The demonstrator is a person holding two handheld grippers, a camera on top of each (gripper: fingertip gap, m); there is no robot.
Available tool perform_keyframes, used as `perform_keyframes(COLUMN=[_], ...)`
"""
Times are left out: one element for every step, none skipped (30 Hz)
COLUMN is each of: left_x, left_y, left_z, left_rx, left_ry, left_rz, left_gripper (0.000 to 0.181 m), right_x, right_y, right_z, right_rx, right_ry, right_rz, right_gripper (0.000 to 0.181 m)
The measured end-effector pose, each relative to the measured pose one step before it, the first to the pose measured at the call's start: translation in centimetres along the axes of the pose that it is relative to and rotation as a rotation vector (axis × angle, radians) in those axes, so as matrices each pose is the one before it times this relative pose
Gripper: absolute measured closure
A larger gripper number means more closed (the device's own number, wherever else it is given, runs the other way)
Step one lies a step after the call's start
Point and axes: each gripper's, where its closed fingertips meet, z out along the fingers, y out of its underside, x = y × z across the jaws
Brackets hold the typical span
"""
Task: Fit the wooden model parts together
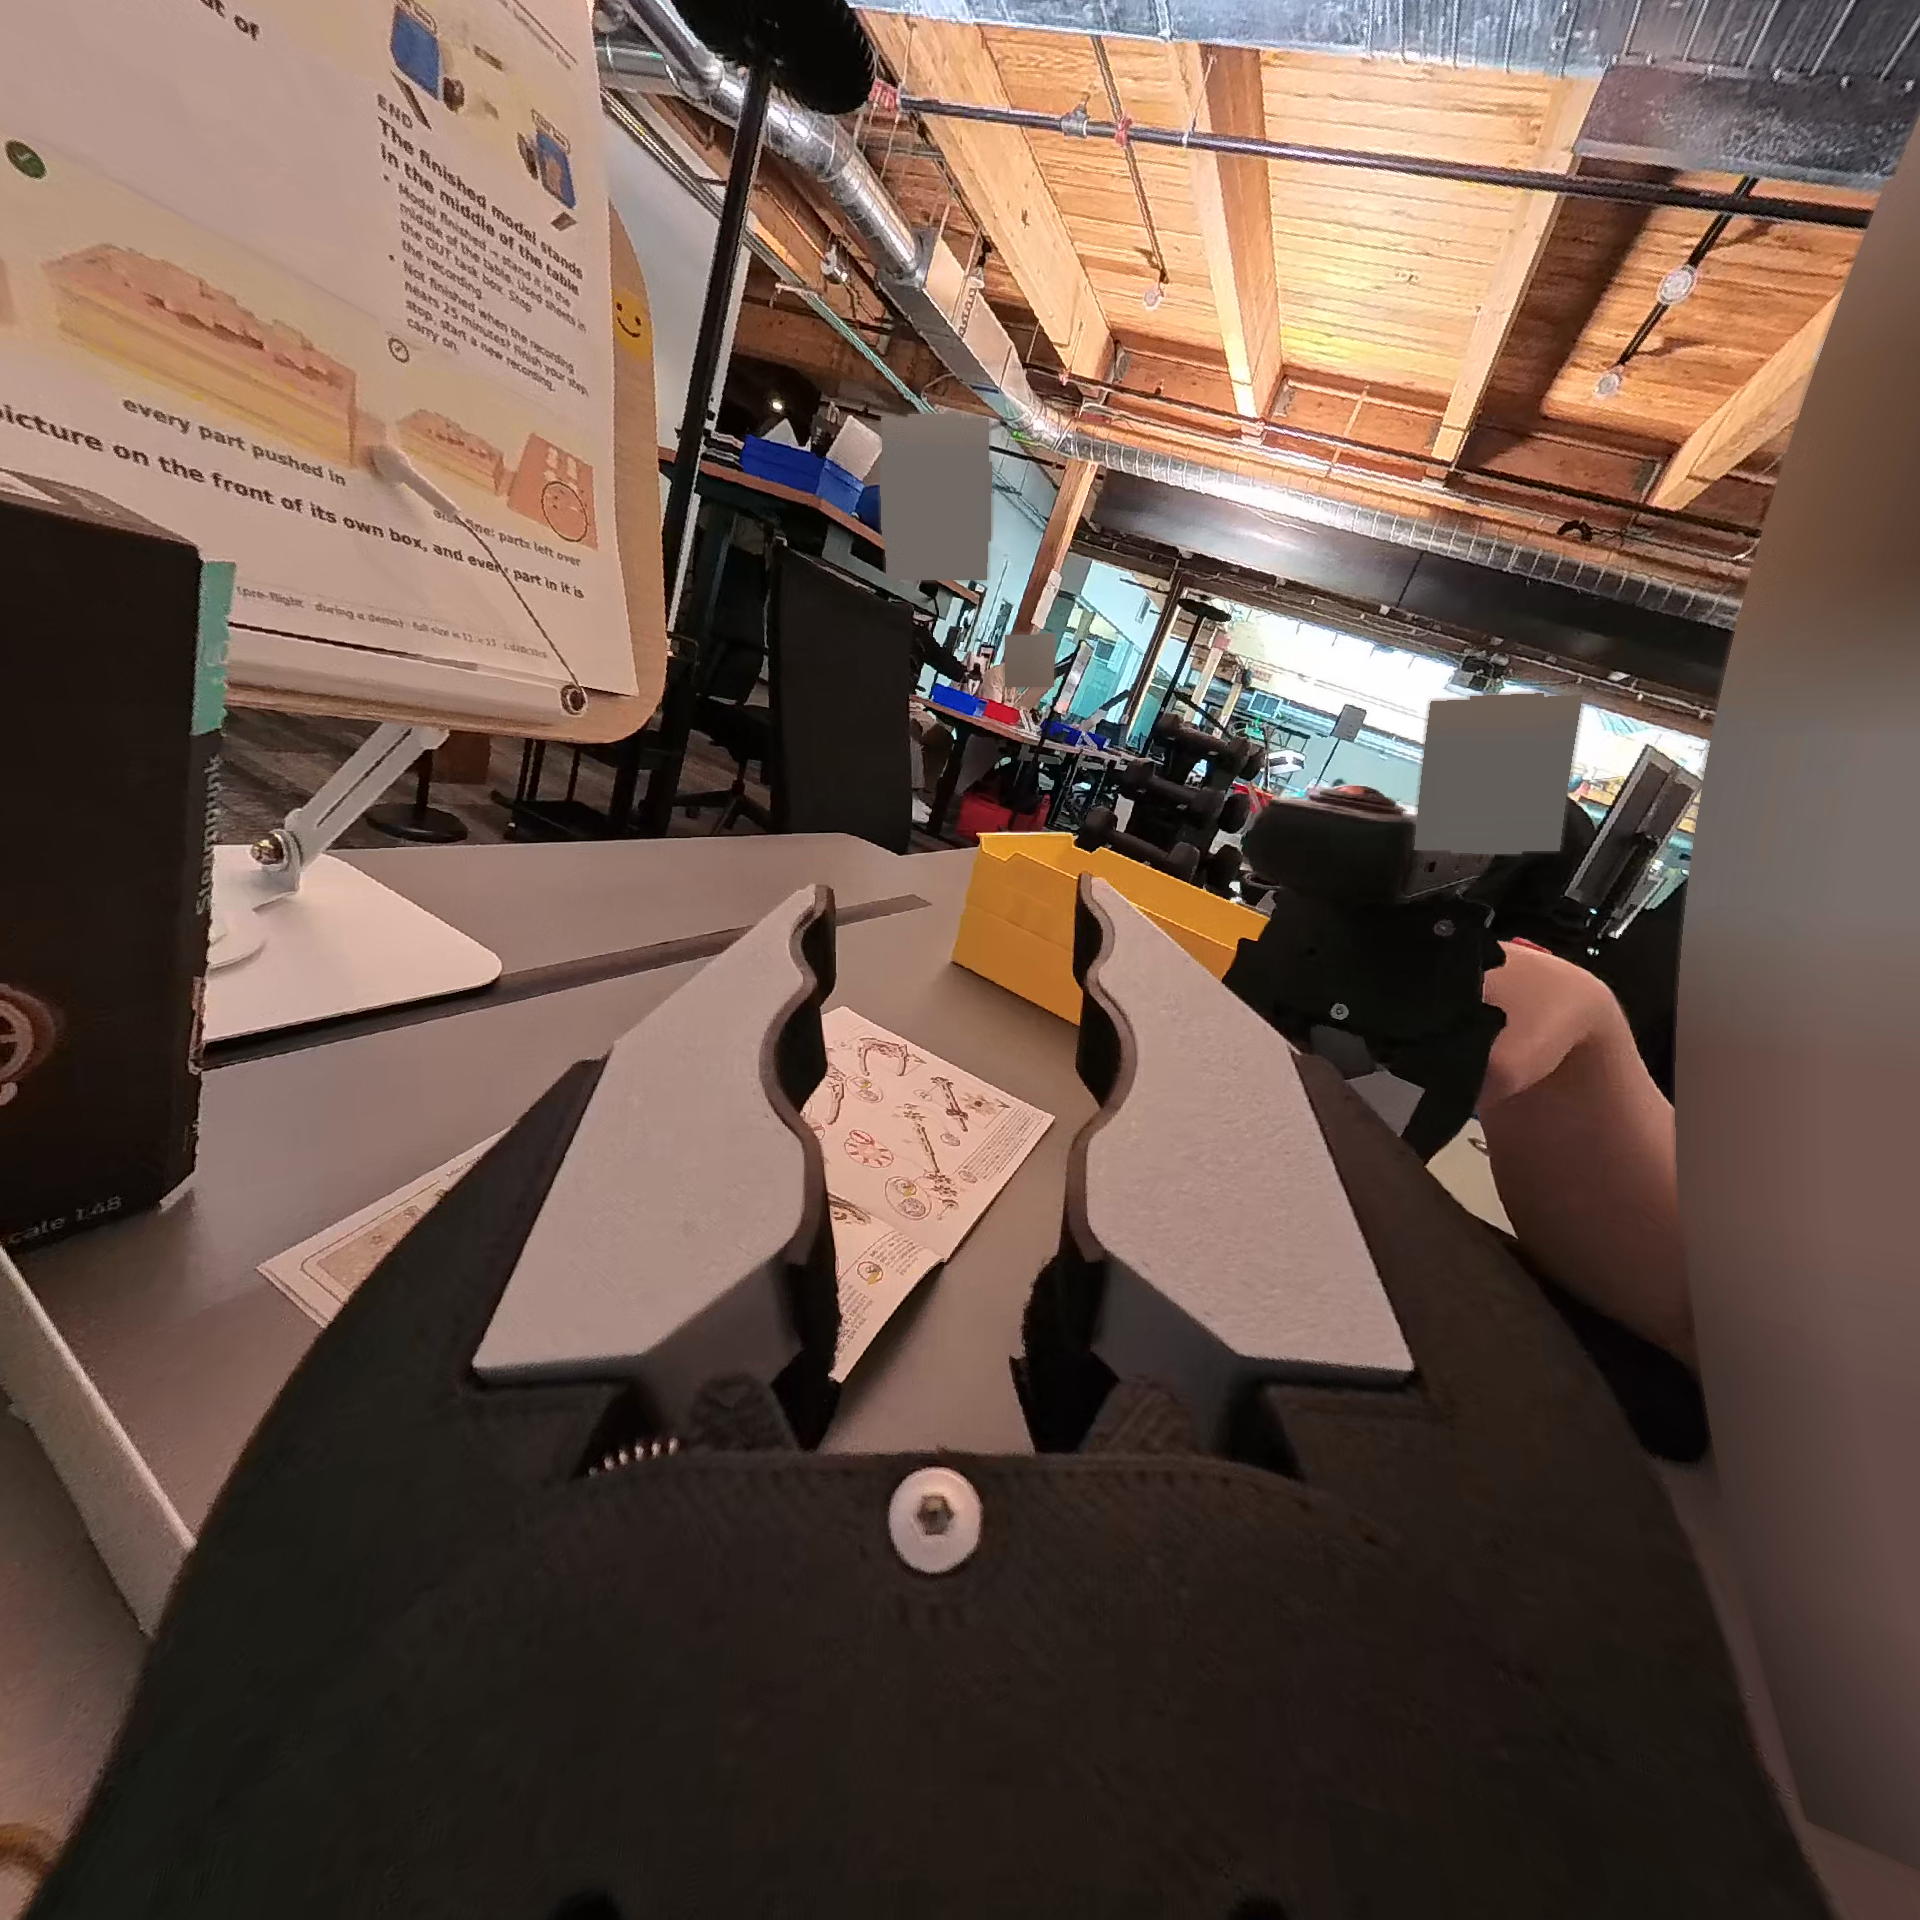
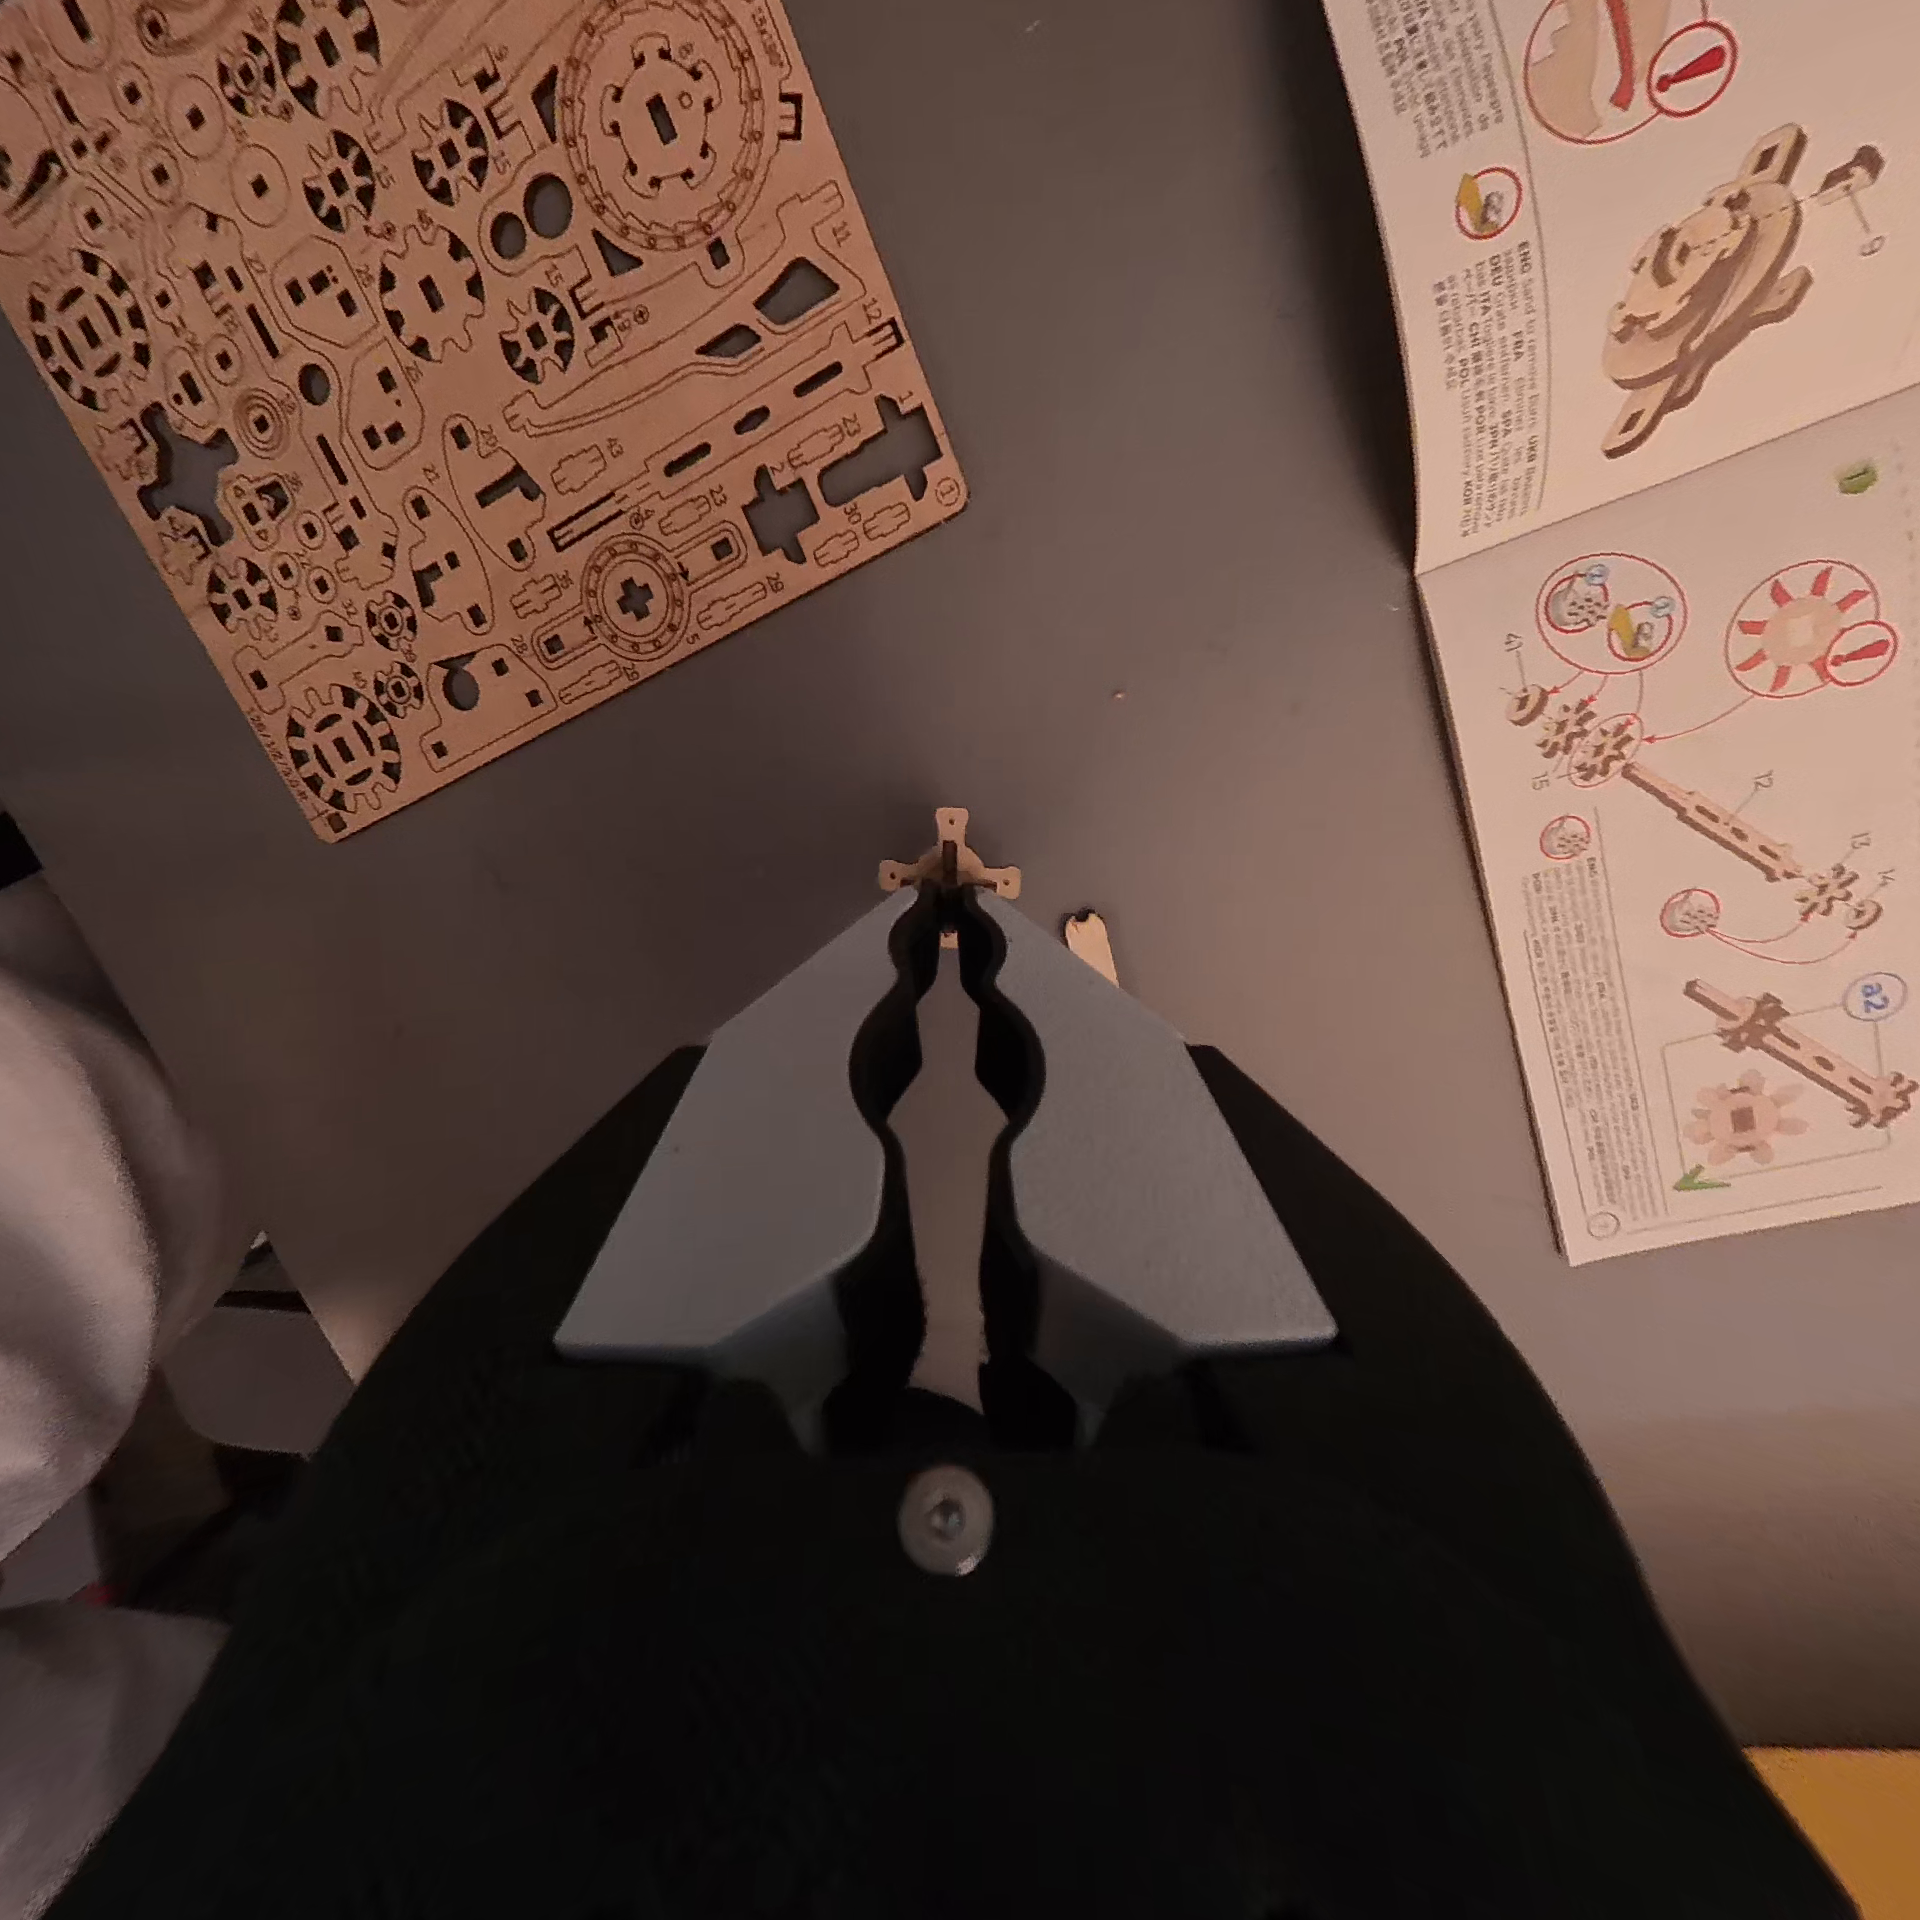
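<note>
In the right wrist view my right gripper [image 2: 948, 906] is shut on a small wooden cross-shaped assembly [image 2: 948, 860], held at the fingertips above the grey table [image 2: 1143, 520]. A thin wooden strip [image 2: 1091, 940] lies just right of the fingertips, partly hidden. A laser-cut plywood parts sheet [image 2: 436, 364] lies flat at upper left. In the left wrist view my left gripper [image 1: 951, 914] is open and empty, raised over the table and pointing across the room. The right gripper's black body [image 1: 1361, 935] and a hand show at its right.
An open instruction booklet [image 2: 1683, 644] lies at the right; a leaflet [image 1: 914, 1132] lies under the left fingers. A yellow bin [image 1: 1070, 925], a dark box [image 1: 94, 883] and a poster stand with a white base [image 1: 343, 956] sit on the table [image 1: 436, 1101]. Across from one pair of fingers to the other is roughly 20 centimetres.
</note>
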Motion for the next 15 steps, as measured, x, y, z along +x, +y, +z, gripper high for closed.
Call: perform_keyframes(left_x=[0.051,0.046,0.044,0.048,0.039,0.025,0.013,0.0,-0.014,-0.013,-0.014,-0.007,-0.002,0.014,0.031], left_y=[0.041,0.052,0.039,0.023,0.038,0.025,-0.007,-0.005,-0.016,-0.044,-0.038,-0.016,0.008,0.009,-0.033], left_z=[0.039,0.027,0.023,0.027,0.027,0.031,0.013,-0.008,-0.007,-0.018,-0.008,-0.005,0.015,0.008,0.005], left_rx=[-0.0023,-0.0024,-0.0016,-0.0013,-0.0025,-0.0023,-0.0006,-0.0002,0.0006,0.0018,0.0022,0.0012,-0.0005,-0.0003,0.0014], left_ry=[0.0012,0.0006,0.0007,0.0013,0.0013,0.0004,-0.0002,-0.0004,-0.0002,0.0004,0.0003,-0.0001,0.0003,0.0004,0.0005], left_rz=[0.0019,0.0025,0.0031,0.0029,0.0027,0.0032,0.003,0.0012,-0.0009,-0.0023,-0.0029,-0.0022,-0.0008,0.0,0.0004], left_gripper=[0.137,0.137,0.137,0.137,0.137,0.137,0.137,0.137,0.137,0.137,0.137,0.137,0.137,0.137,0.137], right_x=[-0.079,-0.192,-0.166,0.007,0.095,-0.093,-0.249,-0.205,-0.15,-0.181,-0.238,-0.17,-0.105,0.017,-0.054], right_y=[0.015,0.004,0.027,0.144,0.199,0.123,0.086,0.058,0.036,0.124,0.148,0.373,0.452,-0.362,0.027], right_z=[0.036,0.007,0.0,-0.037,-0.089,-0.113,-0.12,-0.104,-0.022,0.158,0.343,0.473,0.492,-0.031,0.044], right_rx=[-0.0066,-0.0062,-0.008,-0.0154,-0.0171,-0.0107,-0.0081,-0.0073,-0.0076,-0.0155,-0.0201,-0.0358,-0.0394,0.0143,-0.0066], right_ry=[0.0096,0.0057,0.0087,0.0198,0.0262,0.0148,0.0045,0.0064,0.009,0.0045,-0.0005,0.0,0.0029,0.0098,0.004], right_rz=[-0.0107,-0.0132,-0.0106,-0.0085,-0.0102,-0.0104,-0.0079,-0.0062,-0.0066,-0.0083,-0.0105,-0.0087,-0.0106,-0.005,-0.0034], right_gripper=[0.179,0.179,0.179,0.179,0.179,0.179,0.179,0.18,0.18,0.18,0.18,0.18,0.179,0.18,0.18])
